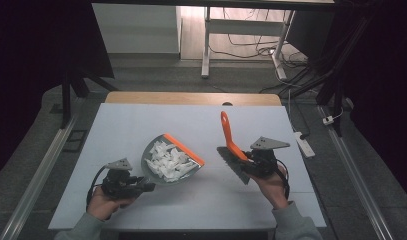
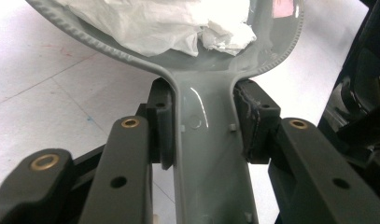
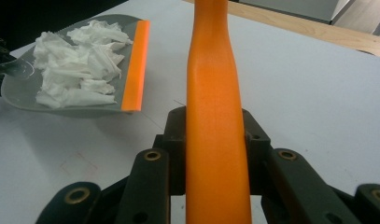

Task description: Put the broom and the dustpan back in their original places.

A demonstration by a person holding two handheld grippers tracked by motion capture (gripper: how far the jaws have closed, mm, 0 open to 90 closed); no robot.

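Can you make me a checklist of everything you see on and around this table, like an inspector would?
Surface: pale grey table with a wooden far edge, bare apart from the job's things.
Job's things: grey dustpan with an orange lip, full of white paper scraps; orange-handled brush.
Clutter: nothing seen.
Grippers: left claw shut on the dustpan's handle; right claw shut on the brush's handle.
Cables: black lead trailing from the left claw; loose wires on the floor behind; a white power strip beside the table.
Surroundings: dark curtains, another table's white legs, floor rails.
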